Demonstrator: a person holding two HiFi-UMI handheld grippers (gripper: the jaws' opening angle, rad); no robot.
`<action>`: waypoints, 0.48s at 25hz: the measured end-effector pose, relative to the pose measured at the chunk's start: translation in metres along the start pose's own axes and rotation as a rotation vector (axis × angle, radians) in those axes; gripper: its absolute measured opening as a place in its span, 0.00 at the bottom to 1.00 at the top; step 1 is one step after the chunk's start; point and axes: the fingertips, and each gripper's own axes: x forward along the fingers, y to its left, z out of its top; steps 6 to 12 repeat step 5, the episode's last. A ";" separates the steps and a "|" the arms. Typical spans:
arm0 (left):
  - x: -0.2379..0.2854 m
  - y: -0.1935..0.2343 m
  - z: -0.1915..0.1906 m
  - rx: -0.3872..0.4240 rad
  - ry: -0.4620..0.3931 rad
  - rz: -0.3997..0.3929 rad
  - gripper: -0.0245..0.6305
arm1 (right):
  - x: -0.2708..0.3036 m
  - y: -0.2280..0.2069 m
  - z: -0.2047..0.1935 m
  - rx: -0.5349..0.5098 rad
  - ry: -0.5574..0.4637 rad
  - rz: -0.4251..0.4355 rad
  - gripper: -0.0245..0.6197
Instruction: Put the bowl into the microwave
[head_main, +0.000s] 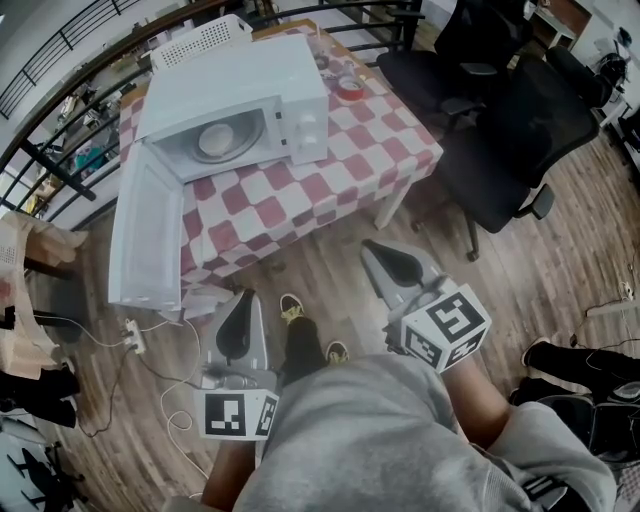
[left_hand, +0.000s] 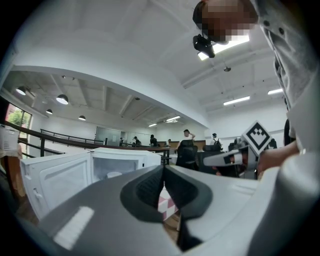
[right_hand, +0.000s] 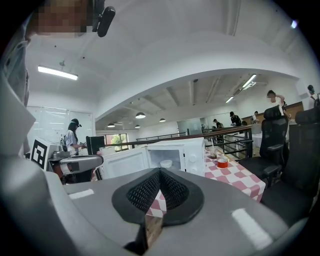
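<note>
Basically done: in the upper left the checkered table (head_main: 300, 190) carries the microwave (head_main: 250, 95), its door (head_main: 145, 235) swung open, the bowl (head_main: 217, 139) already inside. My left gripper (head_main: 243, 300) and right gripper (head_main: 380, 252), lower centre, are both pinched together on nothing, well back from it; I'd guess only the door remains.
</note>
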 end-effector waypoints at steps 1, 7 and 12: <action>0.000 0.001 0.000 -0.001 -0.001 0.001 0.05 | 0.000 0.000 0.000 -0.001 0.002 0.000 0.03; 0.002 0.003 -0.003 -0.002 0.000 0.003 0.05 | 0.003 0.001 0.002 -0.014 0.005 0.000 0.03; 0.002 0.003 -0.003 -0.002 0.000 0.003 0.05 | 0.003 0.001 0.002 -0.014 0.005 0.000 0.03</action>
